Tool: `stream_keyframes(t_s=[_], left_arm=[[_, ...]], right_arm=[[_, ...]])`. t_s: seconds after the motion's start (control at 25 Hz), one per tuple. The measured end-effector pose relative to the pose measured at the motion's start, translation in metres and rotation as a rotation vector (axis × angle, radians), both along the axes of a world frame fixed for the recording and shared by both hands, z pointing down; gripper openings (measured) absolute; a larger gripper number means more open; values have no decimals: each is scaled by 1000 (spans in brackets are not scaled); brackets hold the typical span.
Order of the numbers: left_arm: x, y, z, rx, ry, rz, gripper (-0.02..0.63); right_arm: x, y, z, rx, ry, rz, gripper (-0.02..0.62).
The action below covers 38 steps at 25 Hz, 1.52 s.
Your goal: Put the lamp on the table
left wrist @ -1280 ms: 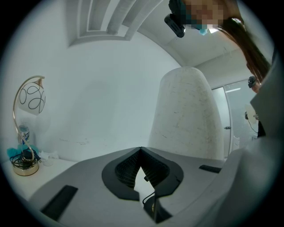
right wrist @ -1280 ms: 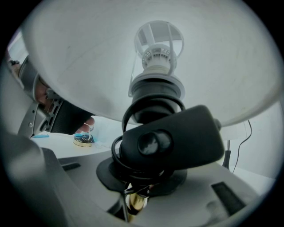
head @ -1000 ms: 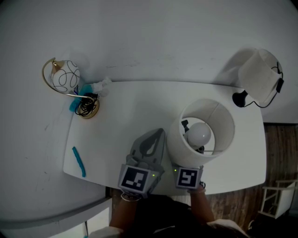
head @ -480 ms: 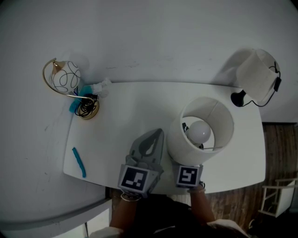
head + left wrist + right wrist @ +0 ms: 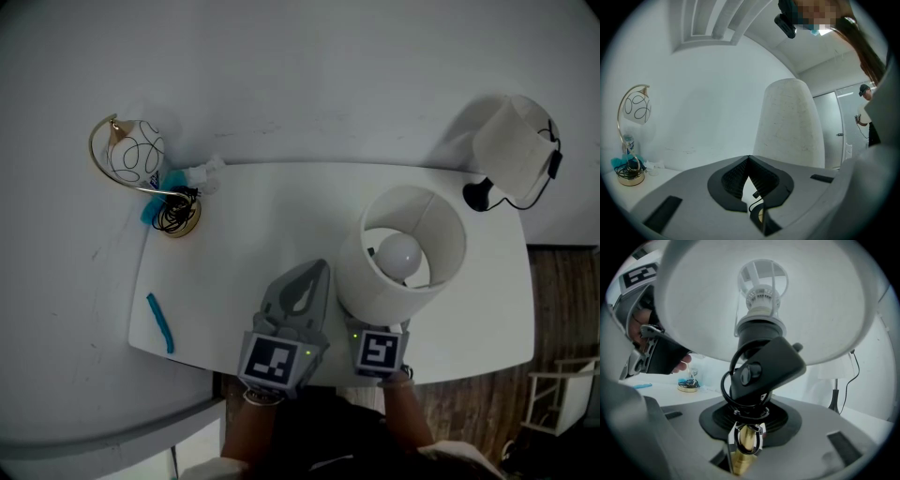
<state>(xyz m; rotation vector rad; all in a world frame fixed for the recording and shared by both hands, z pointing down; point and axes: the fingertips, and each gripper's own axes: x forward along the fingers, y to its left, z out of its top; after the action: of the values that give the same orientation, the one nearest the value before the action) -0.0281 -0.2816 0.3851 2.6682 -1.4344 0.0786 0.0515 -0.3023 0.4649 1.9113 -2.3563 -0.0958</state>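
Lamp: upright on table, long axis vertical, shade mouth up.
Right tongs: just opening, brass stem between.
Left tongs: together, empty.

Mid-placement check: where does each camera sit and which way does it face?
Head view: on the person's head, looking steeply down on the table and lamp; left tongs and a marker cube show below.
Left gripper view: on the left tongs, looking level along shut jaws toward the wall.
Right gripper view: on the right tongs, looking along its jaws under the shade; they have just been opening, brass stem between them.
Shared: all three show the lamp and the gold-hoop lamp.
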Motion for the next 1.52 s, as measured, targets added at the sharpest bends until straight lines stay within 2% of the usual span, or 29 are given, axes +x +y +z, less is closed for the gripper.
stream_keyframes(t_s=[0.72,1.16,1.52], left_arm=[[-5,26,-5,9,-8,-11,-2],[-8,45,-9,13,-13,-23,-2],[-11,62,-16,23,-14,-29,-2]], right_arm=[[4,17,5,-42,-21,14,147],[5,29,7,-67,-71,20,160],[7,43,11,-101,-66,20,165]])
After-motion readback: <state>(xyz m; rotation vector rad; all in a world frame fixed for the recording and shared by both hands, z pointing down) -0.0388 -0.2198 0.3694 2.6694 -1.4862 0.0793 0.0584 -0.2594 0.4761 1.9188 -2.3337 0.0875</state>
